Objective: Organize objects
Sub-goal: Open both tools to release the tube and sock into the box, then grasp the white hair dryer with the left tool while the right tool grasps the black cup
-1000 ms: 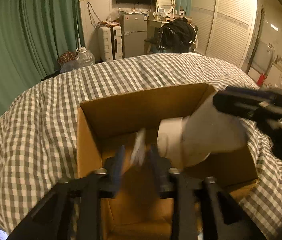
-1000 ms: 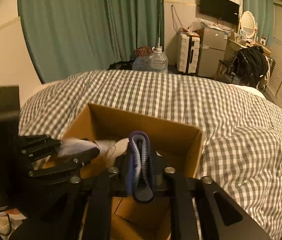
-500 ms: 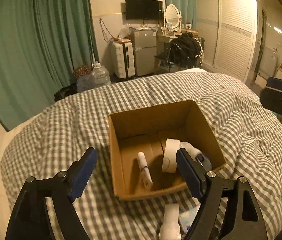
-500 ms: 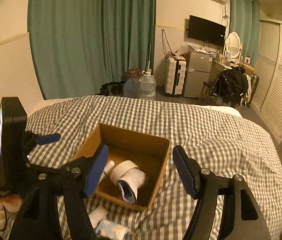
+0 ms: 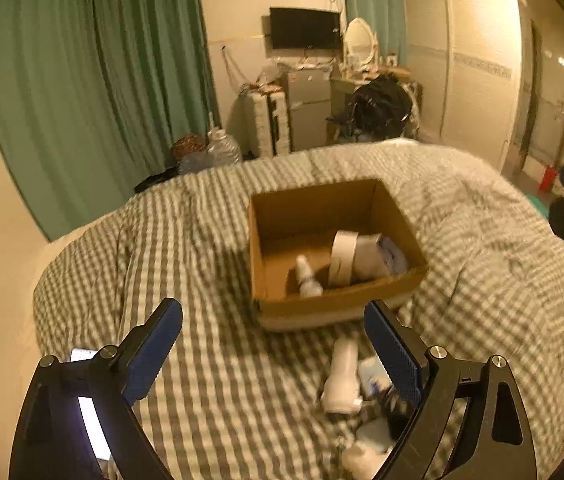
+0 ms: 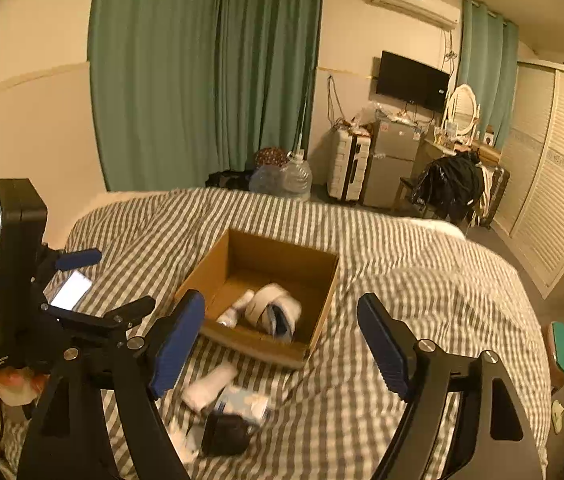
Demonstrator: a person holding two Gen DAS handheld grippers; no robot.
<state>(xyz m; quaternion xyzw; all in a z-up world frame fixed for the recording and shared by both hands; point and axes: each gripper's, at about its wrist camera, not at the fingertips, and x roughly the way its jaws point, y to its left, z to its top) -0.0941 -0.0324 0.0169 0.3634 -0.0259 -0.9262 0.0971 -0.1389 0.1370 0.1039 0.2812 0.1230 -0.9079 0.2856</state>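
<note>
An open cardboard box sits on the checked bed. Inside lie a small white bottle, a white roll and a white and blue bundle. In front of the box lie a white tube, a light blue packet and a black item. My left gripper is open and empty, held high and back from the box. My right gripper is open and empty, also raised above the bed.
A phone with a lit screen lies on the bed at the left. The checked duvet covers the whole bed. Green curtains, a suitcase, a small fridge and a wardrobe stand beyond the bed's far side.
Both grippers let go of their items in the box, opened wide and pulled up and back. The bundle and the bottle now lie in the box.
</note>
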